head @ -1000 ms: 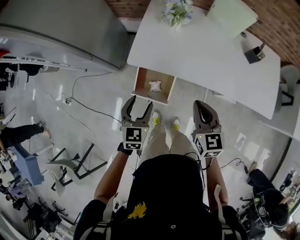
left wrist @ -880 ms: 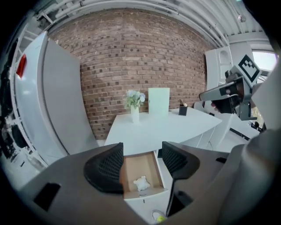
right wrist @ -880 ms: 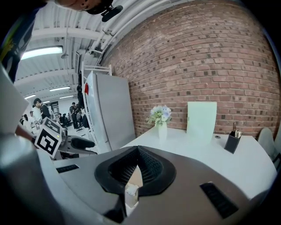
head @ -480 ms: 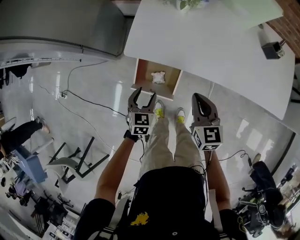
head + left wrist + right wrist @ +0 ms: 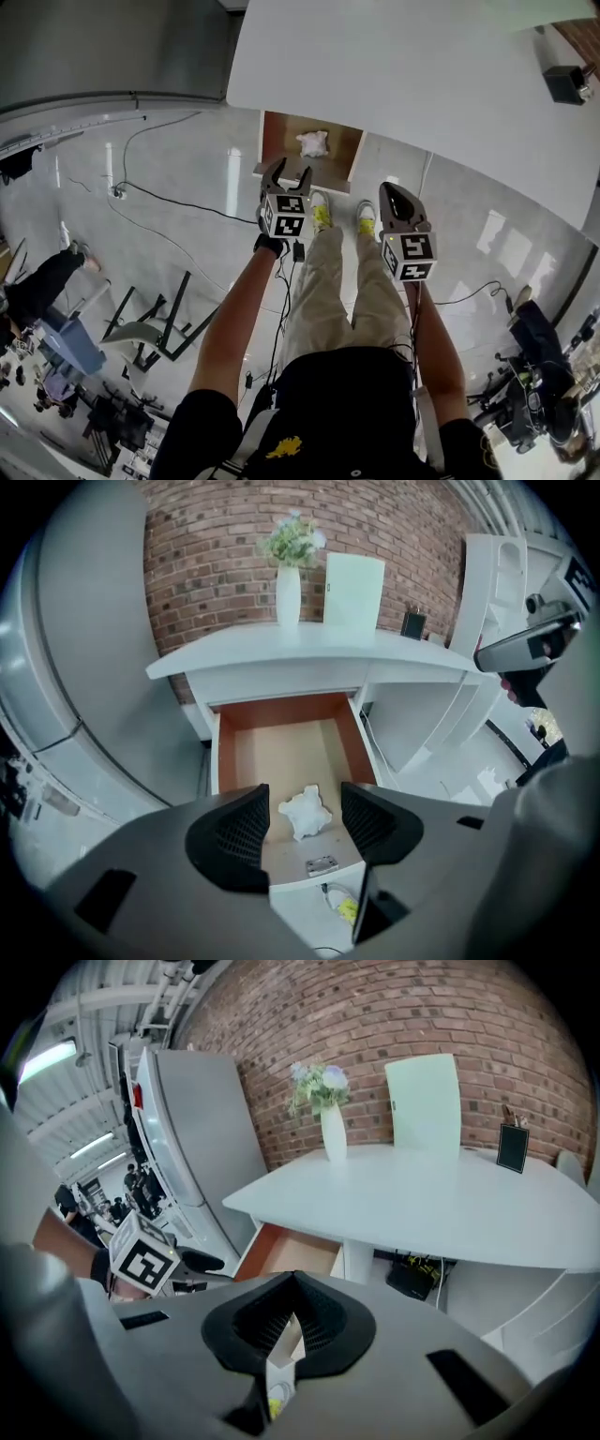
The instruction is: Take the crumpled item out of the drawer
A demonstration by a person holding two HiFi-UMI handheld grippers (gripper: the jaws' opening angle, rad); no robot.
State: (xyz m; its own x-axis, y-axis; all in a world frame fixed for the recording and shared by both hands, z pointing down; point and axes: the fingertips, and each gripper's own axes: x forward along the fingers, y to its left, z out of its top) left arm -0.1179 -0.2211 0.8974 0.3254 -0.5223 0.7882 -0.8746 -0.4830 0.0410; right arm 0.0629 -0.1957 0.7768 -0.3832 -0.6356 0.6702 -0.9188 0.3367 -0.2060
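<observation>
At the left, the left claw [image 5: 289,169] hovers just short of the open drawer [image 5: 266,141], its jaws spread wide with nothing gripped between them. Its own view looks down into the drawer, and the crumpled item [image 5: 305,812] sits framed in the gap between the two jaws. This is the relation the next move turns on: the target lies straight ahead of this claw and below it.

The white wad rests on the drawer floor, towards the front panel and clear of both side walls. It is a lumpy ball with no marked long axis, so the jaws probably need no turning — a plain reach forward and down should bring them to either side of it.

The drawer stands pulled out from under the white table [image 5: 403,75].

To the right, the right claw [image 5: 393,189] is pressed together and holds nothing. It is off to the drawer's right and points at the table edge rather than into the drawer. The left claw is the nearer and better lined up — the grasp looks like its job.
</observation>
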